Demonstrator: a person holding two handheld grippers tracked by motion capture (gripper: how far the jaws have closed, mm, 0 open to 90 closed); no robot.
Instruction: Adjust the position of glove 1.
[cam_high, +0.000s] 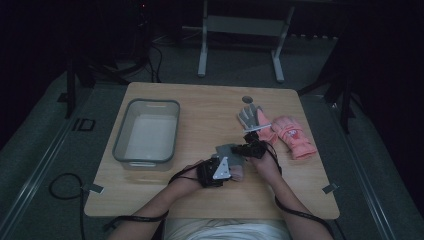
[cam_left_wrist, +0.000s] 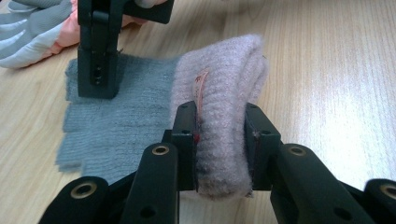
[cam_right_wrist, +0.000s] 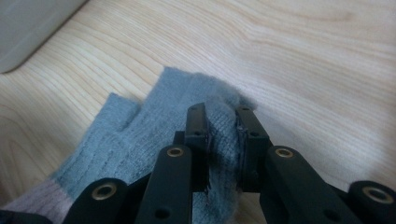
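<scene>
A grey knit fingerless glove (cam_high: 226, 150) with a pale pink cuff (cam_left_wrist: 224, 79) lies flat on the wooden table (cam_high: 200, 110) in front of the person. My left gripper (cam_left_wrist: 219, 116) is shut on the folded cuff, which bulges up between its pads. My right gripper (cam_right_wrist: 223, 121) is shut on a pinch of the grey finger end (cam_right_wrist: 154, 116). In the high view the left gripper (cam_high: 232, 169) sits at the near end of the glove and the right gripper (cam_high: 242, 149) at its far right. The right gripper's black body (cam_left_wrist: 97, 60) shows standing on the grey knit.
A clear plastic bin (cam_high: 146, 132) stands on the table's left half. A pair of pink gloves (cam_high: 292, 135) and a grey-and-white glove (cam_high: 248, 116) lie at the right rear, near a round hole (cam_high: 247, 99) in the tabletop. Cables trail off the front edge.
</scene>
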